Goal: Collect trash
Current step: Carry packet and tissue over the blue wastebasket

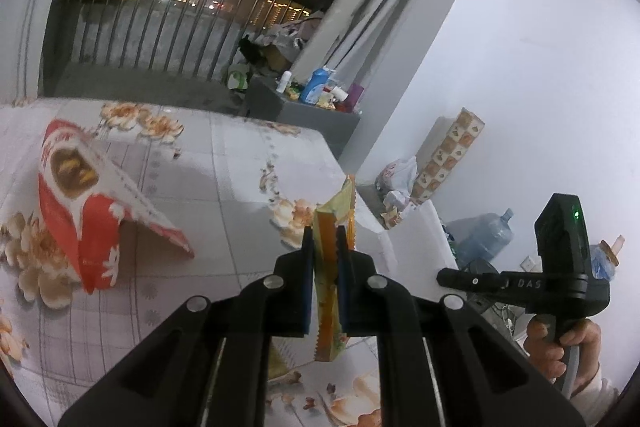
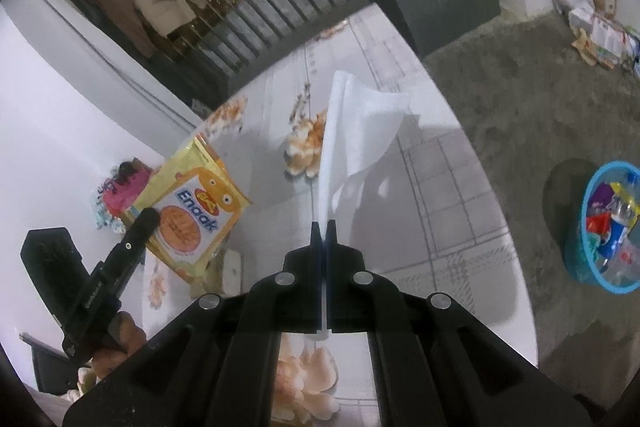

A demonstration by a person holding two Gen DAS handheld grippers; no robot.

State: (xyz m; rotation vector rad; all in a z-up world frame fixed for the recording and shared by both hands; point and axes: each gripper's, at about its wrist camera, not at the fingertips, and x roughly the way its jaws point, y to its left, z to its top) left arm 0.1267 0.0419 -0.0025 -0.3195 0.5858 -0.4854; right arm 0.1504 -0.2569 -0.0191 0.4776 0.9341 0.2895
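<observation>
My left gripper (image 1: pixel 325 234) is shut on a yellow and orange Enaak snack wrapper (image 1: pixel 330 267), held edge-on above the flowered table (image 1: pixel 224 187). The same wrapper shows flat-faced in the right wrist view (image 2: pixel 192 215), beside the left gripper's body. My right gripper (image 2: pixel 324 227) is shut on a white paper tissue (image 2: pixel 360 131) that stands up from its fingertips above the table (image 2: pixel 440 187). A red and white snack bag (image 1: pixel 88 211) lies on the table to the left. A blue bin (image 2: pixel 608 227) with several pieces of trash stands on the floor at the right.
A grey cabinet (image 1: pixel 304 111) with bottles stands beyond the table's far edge. Bags and boxes (image 1: pixel 400 183) lie along the white wall, with a water jug (image 1: pixel 484 239). A railing (image 1: pixel 160 27) closes the balcony behind. A pink object (image 2: pixel 120 191) lies at the left wall.
</observation>
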